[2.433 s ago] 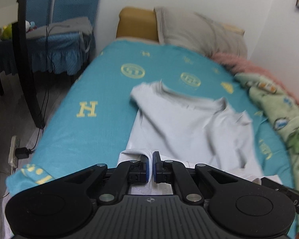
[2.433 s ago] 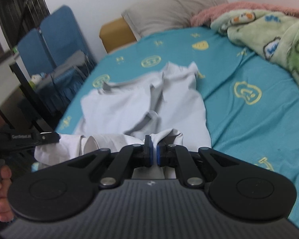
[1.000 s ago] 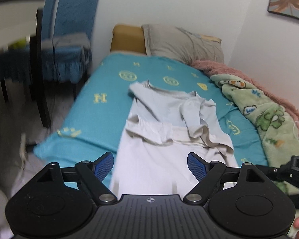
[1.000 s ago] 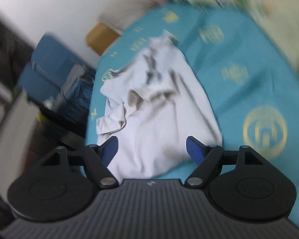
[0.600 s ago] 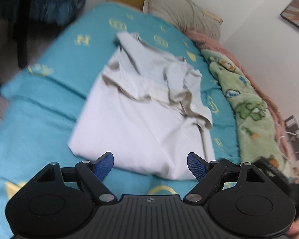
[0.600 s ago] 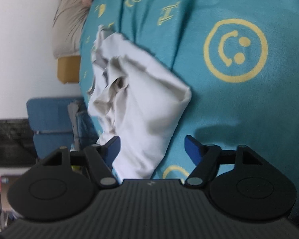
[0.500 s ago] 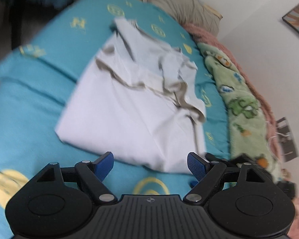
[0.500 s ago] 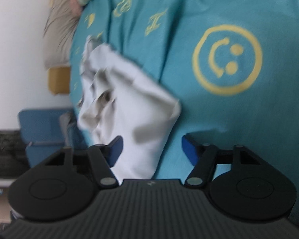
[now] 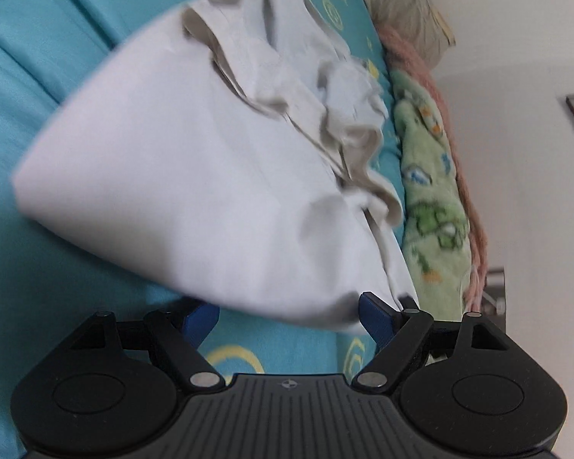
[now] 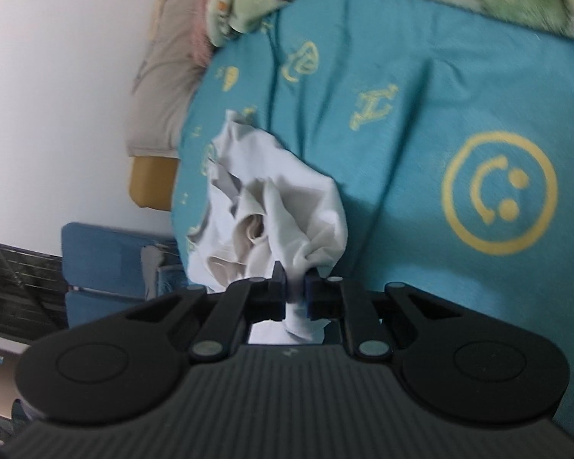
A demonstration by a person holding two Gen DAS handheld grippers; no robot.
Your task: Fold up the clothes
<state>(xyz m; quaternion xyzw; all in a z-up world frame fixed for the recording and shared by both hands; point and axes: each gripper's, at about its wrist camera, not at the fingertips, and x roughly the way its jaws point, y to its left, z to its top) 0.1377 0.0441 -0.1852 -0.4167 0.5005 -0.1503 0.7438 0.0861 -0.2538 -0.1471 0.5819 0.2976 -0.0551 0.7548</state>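
I count one white shirt [image 9: 195, 176] on one teal bedsheet [image 10: 459, 88]. My right gripper [image 10: 295, 293] is closing, a bunched fold of that shirt pinched between its jaws. My left gripper [image 9: 287, 315] stands wide, narrowing slightly, the shirt's near edge just ahead between the jaws, untouched

Left tool [image 9: 287, 315]: jaws wide, narrowing slightly, tilted downward, the shirt [image 9: 195, 176] edge lying between them. Right tool [image 10: 295, 294]: jaws closing, pinching a bunched fold of shirt, rolled sideways.
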